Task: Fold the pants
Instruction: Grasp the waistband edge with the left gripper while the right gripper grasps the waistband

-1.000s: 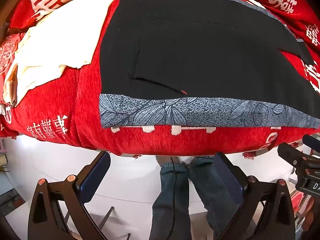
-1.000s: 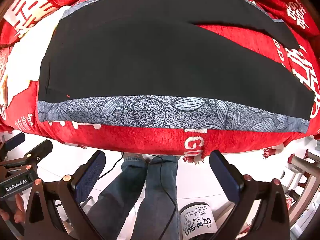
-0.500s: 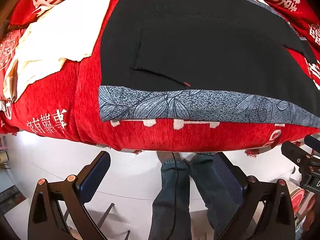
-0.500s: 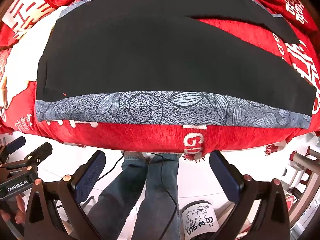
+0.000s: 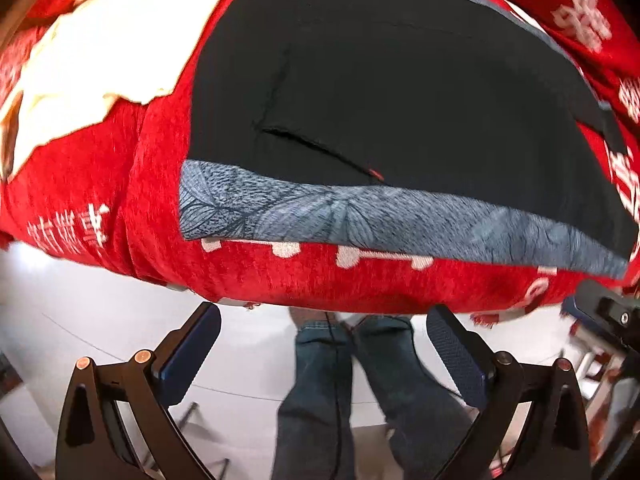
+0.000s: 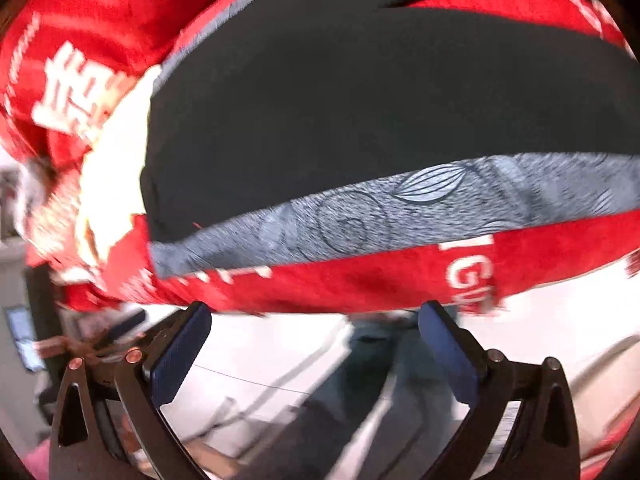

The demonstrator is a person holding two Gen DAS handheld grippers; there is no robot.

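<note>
While both grippers, left (image 5: 322,354) and right (image 6: 314,350), hang agape and empty, grab the limp, light black pants (image 5: 400,92) at the near-left waistband corner.

Your right wrist view is heavily motion-blurred, maybe mid-swing; the left is only slightly soft. Bright, even light, blown-out white floor (image 5: 100,320), strong fisheye bending at edges.

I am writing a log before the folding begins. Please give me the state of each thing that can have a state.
black pants: spread flat, unfolded, legs apart
grey patterned cloth: flat under the pants
cream cloth: lying loose beside the pants
red cover: draped over the edge
left gripper: open, holding nothing
right gripper: open, holding nothing
</note>
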